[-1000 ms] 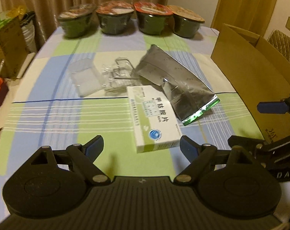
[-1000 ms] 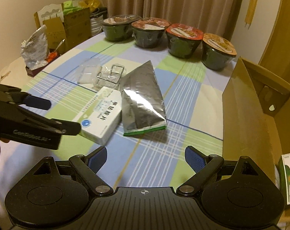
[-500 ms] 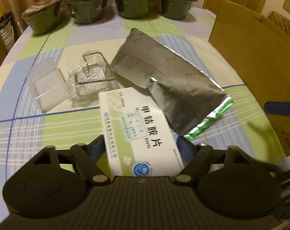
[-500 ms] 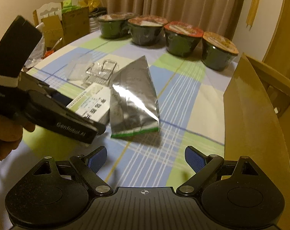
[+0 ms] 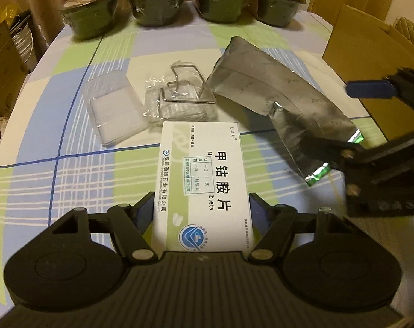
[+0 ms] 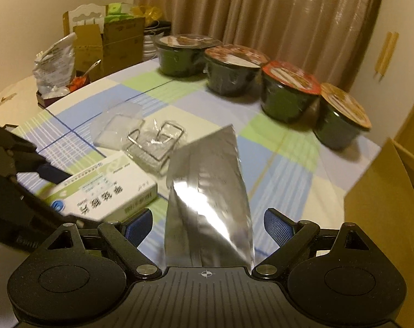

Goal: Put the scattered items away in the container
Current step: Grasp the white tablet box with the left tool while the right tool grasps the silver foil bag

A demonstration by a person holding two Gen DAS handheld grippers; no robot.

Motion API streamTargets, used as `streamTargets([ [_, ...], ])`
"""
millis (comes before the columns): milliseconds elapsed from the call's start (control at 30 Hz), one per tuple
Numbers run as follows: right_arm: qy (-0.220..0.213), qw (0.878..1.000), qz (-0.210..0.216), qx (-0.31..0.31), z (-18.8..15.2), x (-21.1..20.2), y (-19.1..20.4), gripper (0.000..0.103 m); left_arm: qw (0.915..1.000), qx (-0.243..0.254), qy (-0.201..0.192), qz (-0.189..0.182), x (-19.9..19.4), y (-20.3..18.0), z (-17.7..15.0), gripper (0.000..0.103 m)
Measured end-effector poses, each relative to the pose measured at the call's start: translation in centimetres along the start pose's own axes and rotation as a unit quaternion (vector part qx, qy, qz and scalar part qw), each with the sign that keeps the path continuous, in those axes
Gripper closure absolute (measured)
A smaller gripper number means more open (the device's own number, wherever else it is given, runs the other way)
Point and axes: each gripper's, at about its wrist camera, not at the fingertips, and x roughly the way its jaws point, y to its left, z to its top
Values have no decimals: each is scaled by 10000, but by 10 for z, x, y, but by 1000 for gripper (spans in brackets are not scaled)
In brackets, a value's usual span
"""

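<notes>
Straddling medicine box (image 5: 204,183), left hand-held gripper (image 5: 202,213); box lengthwise between fingers.

a: where is the medicine box (image 5: 204,180) lying?
b: on the counter (image 5: 78,109), foil pouch (image 5: 275,101) lying to its right.
a: and the bowls (image 5: 157,2)?
b: standing in a row behind; carton (image 5: 370,63) sitting far right.

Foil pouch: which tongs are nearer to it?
Right. The right tongs straddle the foil pouch's near end, fingers open either side. The left tongs bracket the pill box beside the pouch.
</notes>
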Motion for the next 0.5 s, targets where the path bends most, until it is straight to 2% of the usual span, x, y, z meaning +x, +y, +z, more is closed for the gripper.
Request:
streamTargets([
  [467,514,9986,36,-118,20,50,-8,10,9997,-81,-244,32,5,0,9,35],
  [500,548,9984,63,-100,20,50,-9,30,9996,-93,-249,28,6,0,9,35],
])
